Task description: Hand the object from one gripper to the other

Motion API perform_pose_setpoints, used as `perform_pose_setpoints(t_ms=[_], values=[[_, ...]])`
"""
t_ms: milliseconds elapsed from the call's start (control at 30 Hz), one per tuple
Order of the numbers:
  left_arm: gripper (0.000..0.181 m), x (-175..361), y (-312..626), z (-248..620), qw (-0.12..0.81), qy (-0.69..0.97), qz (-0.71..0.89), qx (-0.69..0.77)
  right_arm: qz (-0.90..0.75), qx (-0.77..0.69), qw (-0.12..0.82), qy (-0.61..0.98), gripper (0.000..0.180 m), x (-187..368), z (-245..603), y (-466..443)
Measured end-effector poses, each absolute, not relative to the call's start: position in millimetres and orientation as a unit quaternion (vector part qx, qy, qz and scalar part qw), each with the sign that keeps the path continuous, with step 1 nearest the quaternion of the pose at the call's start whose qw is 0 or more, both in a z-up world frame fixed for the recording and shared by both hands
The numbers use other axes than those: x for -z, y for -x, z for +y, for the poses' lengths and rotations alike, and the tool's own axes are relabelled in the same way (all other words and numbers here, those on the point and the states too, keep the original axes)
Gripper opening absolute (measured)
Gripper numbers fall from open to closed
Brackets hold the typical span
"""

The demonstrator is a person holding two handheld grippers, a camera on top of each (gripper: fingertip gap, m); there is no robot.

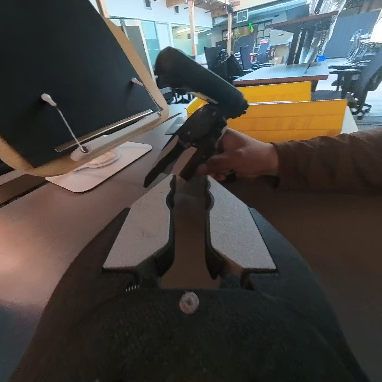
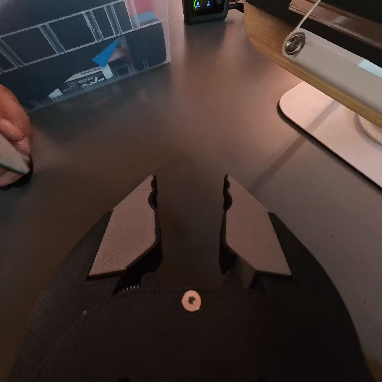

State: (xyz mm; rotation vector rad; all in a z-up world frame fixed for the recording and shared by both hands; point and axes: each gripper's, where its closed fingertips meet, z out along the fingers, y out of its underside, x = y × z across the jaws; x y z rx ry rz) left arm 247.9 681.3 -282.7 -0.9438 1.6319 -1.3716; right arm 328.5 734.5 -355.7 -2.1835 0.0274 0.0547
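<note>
We count two claws. The left claw point(image 1: 190, 182), lower centre of its view, has a narrow gap between its two fingers and nothing in it. The right claw point(image 2: 190, 179) stands spread wide and empty over the bare tabletop point(image 2: 186, 128); the other view shows it at centre, gripped by one hand point(image 1: 244, 157). One book stand point(image 1: 68, 86) fills the upper left there. One clear box point(image 2: 82, 51) sits upper left in the right view, one small screen device point(image 2: 204, 10) at top centre. We cannot identify the object to be handed over.
</note>
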Motion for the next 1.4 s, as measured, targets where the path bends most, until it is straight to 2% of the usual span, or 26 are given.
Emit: perform_pose_setpoints(t_ms=[200,300,500,567,633,700,833,1033,1200,1333,1400], values=[[0.039,281,-222,656,0.321,0.376,0.649,0.578,0.000,-0.017,0.448,0.894,0.058,360,735,-326],[0.037,255,-207,664,0.334,0.389,0.631,0.582,0.000,-0.013,0.445,0.895,0.058,361,735,-326],[0.041,196,-202,788,0.438,0.531,0.571,0.447,0.008,-0.024,0.439,0.898,0.057,363,736,-327],[0.050,203,-203,835,0.440,0.577,0.573,0.381,0.007,-0.024,0.437,0.899,0.057,364,736,-327],[0.059,228,-205,862,0.395,0.618,0.591,0.334,0.006,-0.023,0.437,0.899,0.056,364,736,-327],[0.053,253,-207,874,0.343,0.643,0.606,0.318,0.005,-0.022,0.438,0.899,0.056,364,736,-326],[0.047,284,-209,900,0.296,0.684,0.593,0.304,0.005,-0.022,0.438,0.899,0.056,364,736,-326],[0.032,286,-211,889,0.198,0.681,0.566,0.419,0.005,-0.024,0.441,0.897,0.056,363,735,-326],[0.038,284,-210,895,0.183,0.680,0.557,0.442,0.002,-0.023,0.439,0.898,0.056,363,735,-325],[0.021,275,-208,899,0.172,0.675,0.538,0.475,-0.001,-0.020,0.438,0.899,0.056,364,735,-324],[0.003,272,-205,900,0.178,0.669,0.540,0.479,-0.003,-0.019,0.436,0.900,0.056,365,735,-324]])
